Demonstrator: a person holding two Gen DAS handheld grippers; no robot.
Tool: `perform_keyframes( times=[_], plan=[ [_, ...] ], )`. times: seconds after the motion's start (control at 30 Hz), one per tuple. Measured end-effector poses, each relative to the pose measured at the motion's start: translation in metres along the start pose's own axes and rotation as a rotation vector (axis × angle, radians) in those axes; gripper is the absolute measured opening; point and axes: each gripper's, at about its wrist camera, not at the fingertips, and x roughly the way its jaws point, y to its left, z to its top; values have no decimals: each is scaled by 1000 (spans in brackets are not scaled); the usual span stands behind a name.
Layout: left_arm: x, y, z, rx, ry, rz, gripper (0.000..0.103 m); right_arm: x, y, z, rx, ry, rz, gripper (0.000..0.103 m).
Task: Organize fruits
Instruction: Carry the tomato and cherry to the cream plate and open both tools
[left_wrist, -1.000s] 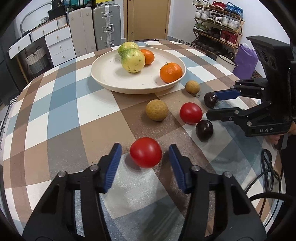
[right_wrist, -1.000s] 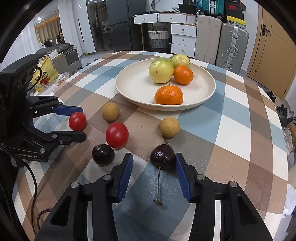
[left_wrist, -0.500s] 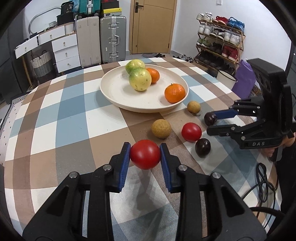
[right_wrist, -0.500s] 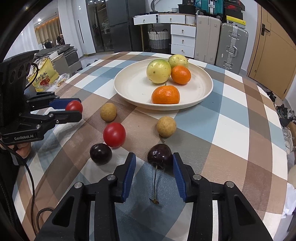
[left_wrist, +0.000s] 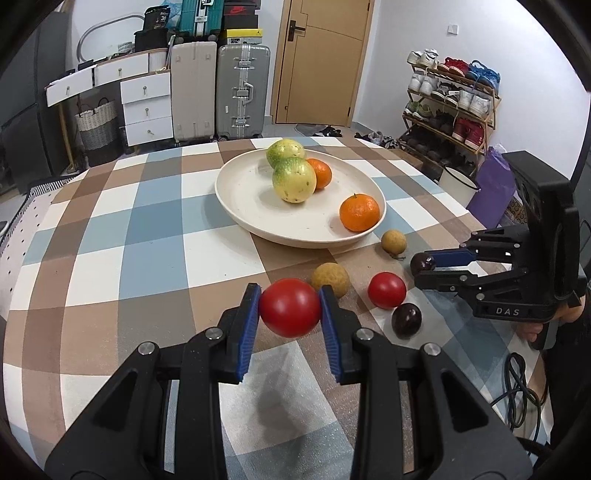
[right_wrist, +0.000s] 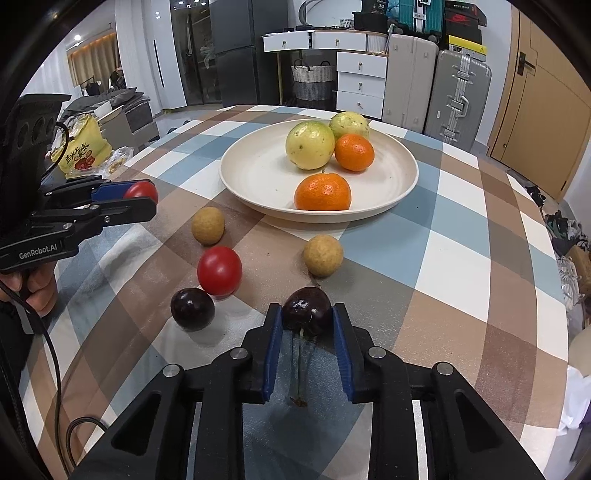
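My left gripper (left_wrist: 290, 308) is shut on a red tomato (left_wrist: 290, 307) and holds it above the checked tablecloth. It also shows in the right wrist view (right_wrist: 138, 199). My right gripper (right_wrist: 306, 325) is shut on a dark cherry (right_wrist: 306, 309) whose stem hangs down; it also shows in the left wrist view (left_wrist: 424, 264). A cream plate (left_wrist: 255, 206) holds two green-yellow fruits (left_wrist: 294, 180) and two oranges (left_wrist: 359, 213). Loose on the cloth lie a second tomato (left_wrist: 386, 290), a second dark cherry (left_wrist: 406, 319) and two tan round fruits (left_wrist: 330, 279).
The round table's edge (right_wrist: 550, 258) runs to the right in the right wrist view. A cable (left_wrist: 517, 384) lies by the table's right edge. Suitcases (left_wrist: 242, 88), drawers and a shoe rack (left_wrist: 450, 107) stand behind the table.
My left gripper closed on the tomato and lifted it off the cloth. My right gripper closed on the dark cherry and raised it slightly.
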Motion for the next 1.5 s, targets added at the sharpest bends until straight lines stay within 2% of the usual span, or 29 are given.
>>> perform_keyframes(
  times=[0.3, 0.67, 0.93, 1.5],
  plan=[
    [-3, 1, 1, -17, -28, 22, 29, -15, 1, 5, 15, -83, 33, 27],
    [-8, 2, 6, -35, -81, 53, 29, -22, -4, 9, 56, -132, 37, 27],
    [-6, 0, 9, -36, -90, 55, 29, -28, -5, 14, 81, -171, 34, 27],
    [-3, -9, 39, -34, -151, 68, 29, -51, -23, 38, 187, -251, 6, 27]
  ],
)
